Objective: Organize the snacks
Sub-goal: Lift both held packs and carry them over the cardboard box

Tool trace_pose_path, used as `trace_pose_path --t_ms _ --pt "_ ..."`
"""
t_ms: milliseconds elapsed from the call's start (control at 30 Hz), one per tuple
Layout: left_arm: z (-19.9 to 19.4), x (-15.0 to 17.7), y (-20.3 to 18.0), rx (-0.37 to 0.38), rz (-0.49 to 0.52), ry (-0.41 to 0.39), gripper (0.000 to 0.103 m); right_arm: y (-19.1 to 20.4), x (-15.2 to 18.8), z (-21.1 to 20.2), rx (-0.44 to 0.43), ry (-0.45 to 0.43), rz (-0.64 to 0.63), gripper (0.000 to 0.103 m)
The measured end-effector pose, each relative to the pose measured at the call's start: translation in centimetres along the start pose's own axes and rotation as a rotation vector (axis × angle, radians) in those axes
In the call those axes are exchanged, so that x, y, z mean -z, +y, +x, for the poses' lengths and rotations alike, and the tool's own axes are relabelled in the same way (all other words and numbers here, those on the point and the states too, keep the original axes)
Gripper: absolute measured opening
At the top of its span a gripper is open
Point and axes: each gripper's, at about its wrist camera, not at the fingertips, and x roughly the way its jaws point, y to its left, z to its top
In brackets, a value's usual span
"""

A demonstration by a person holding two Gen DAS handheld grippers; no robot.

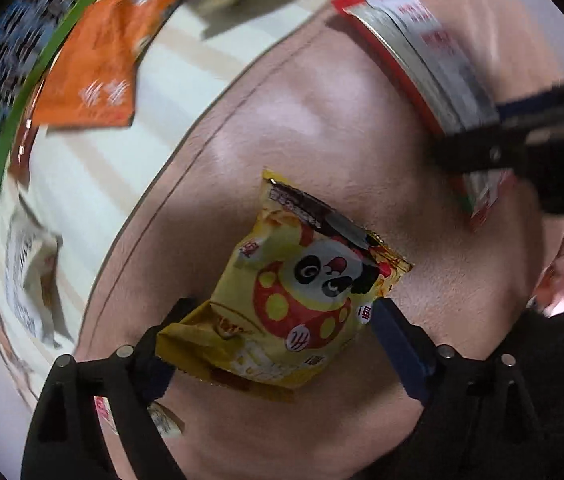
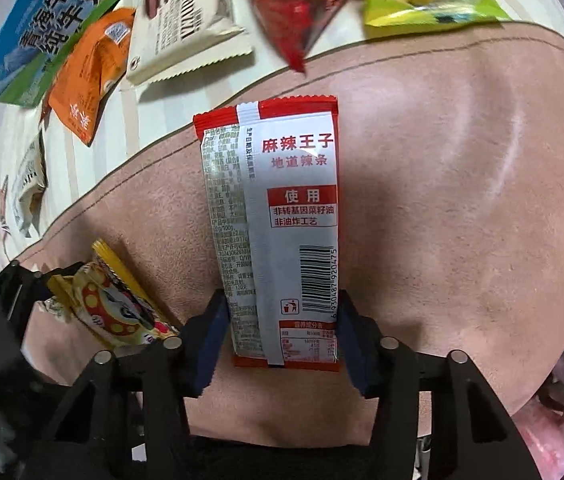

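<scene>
A: Left hand-held gripper (image 1: 278, 334)?
B: Jaws wide, straddling the yellow panda-print snack packet (image 1: 301, 292) lying on the tan leather mat (image 1: 282, 120), lower centre of frame; pads not pressing.
A: Right hand-held gripper (image 2: 282, 340)?
B: Blue pads clamp the red-and-silver foil snack sachet (image 2: 278, 216), centre frame, over the mat. Other packets lie at the upper left.

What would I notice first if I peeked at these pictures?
The yellow panda packet between the open left gripper, on the pinkish mat. Next, the red-and-silver packet, squeezed at its bottom end by the right gripper.
</scene>
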Motion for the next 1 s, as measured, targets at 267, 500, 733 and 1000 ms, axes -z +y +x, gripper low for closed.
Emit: trace_pose_path --t_ms 267,500,733,1000 --pt "-0.7 1.5 -1.3 0.013 0.065 0.007 0.091 -0.9 0.7 -0.4 0.0 0.05 0.01 0.062" --pt "0.2 2.4 -0.8 0.052 0.059 0.043 0.091 0.3 0.5 0.3 0.024 0.055 -0.007 0.062" --pt "-0.9 3.4 2.5 0.128 -0.163 -0.01 0.079 0.8 0.9 -0.7 0.032 0.016 -0.002 0.051" --pt "-0.6 6.6 7.8 0.338 -0.537 -0.039 0.079 1.5 1.2 -3.0 0.005 -0.039 -0.005 0.049"
